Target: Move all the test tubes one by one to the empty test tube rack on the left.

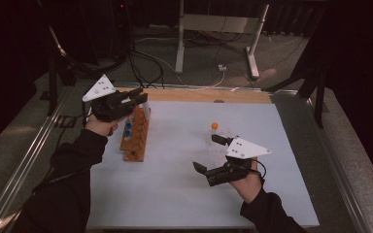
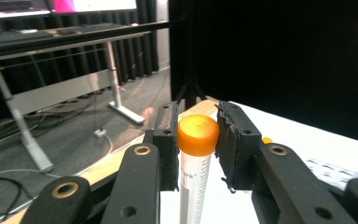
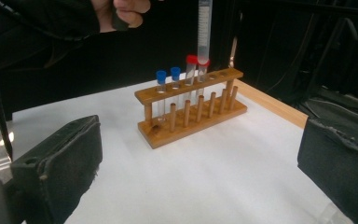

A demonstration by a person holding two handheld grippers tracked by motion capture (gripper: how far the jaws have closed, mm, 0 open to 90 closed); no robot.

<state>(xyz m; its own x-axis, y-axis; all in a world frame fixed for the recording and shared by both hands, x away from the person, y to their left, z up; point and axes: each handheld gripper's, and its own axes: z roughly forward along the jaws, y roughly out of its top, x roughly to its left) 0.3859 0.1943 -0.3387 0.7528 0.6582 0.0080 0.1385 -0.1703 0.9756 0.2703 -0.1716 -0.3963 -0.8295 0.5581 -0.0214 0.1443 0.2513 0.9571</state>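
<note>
At the left of the high view, the left gripper (image 1: 135, 100) is held above the far end of a wooden tube rack (image 1: 135, 135) that stands on a white table (image 1: 175, 194). Its jaws are closed on a clear, graduated tube with an orange cap (image 2: 197, 135), gripped just below and beside the cap. The tube hangs upright, probably so that it can be lowered straight into a free hole or lifted clear of one; which of the two cannot be told.

Toward the right of the high view, a second orange-capped tube (image 1: 214, 126) is seen on the table, near the right gripper (image 1: 208, 154). That gripper is held low over the table with its jaws spread wide and nothing between them, turned toward the rack, seemingly waiting.

Each view adds something. In the left gripper view, the cap is seen close up between the two pads, with printed markings on the tube wall. In the right gripper view, the rack (image 3: 191, 108) is shown from the side: two blue-capped tubes (image 3: 168, 77) and a red-capped tube (image 3: 191, 60) are seated in it, and several holes toward the far end are open. The held tube (image 3: 204, 28) is seen there from below, its lower end at the rack's top bar beside the red-capped tube; whether it has entered a hole cannot be judged. The high view alone gives the layout of both hands, well apart.
</note>
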